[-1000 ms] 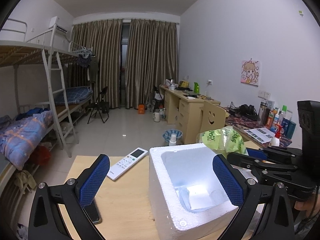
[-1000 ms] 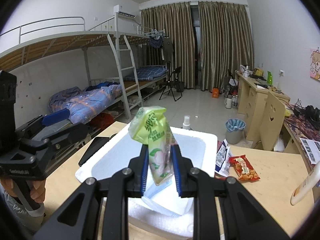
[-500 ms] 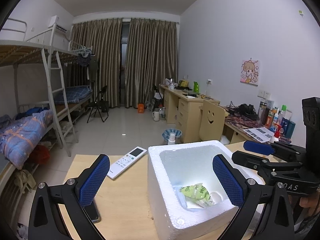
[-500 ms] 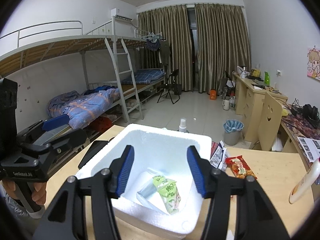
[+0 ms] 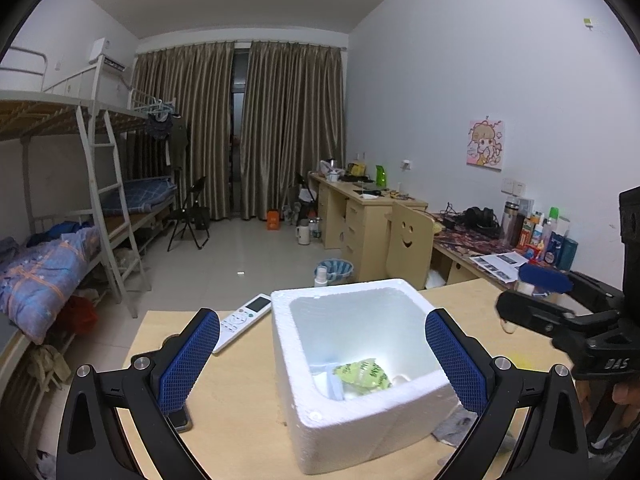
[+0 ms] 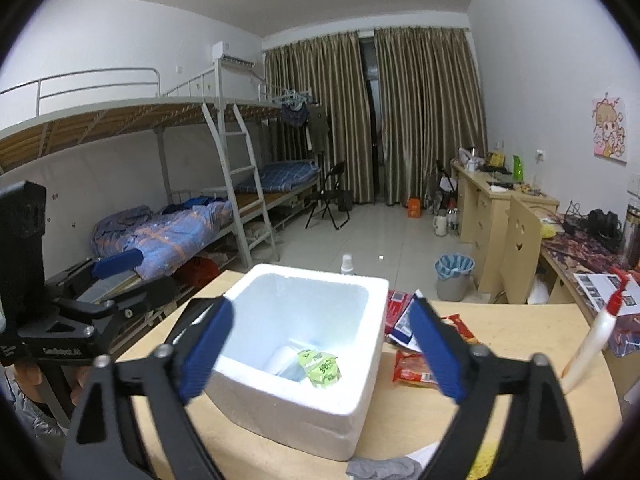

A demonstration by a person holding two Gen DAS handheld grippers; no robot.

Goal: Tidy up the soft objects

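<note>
Green soft pack (image 6: 320, 367) dropped in foam box (image 6: 372, 364), looks light, squashy, pinch mid-body; right gripper (image 6: 320, 350) just opened wide, empty; left gripper (image 5: 322, 360) apart, empty.

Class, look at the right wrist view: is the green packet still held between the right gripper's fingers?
No. The green packet lies on the bottom of the white foam box, and the right gripper, its jaws just opened, holds nothing.

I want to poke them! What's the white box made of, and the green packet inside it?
White box: looks like foam, matte, with a grainy, pebbly surface and thick walls. Green packet: probably thin plastic film, shiny and crinkled with printing; what is inside cannot be told.
</note>
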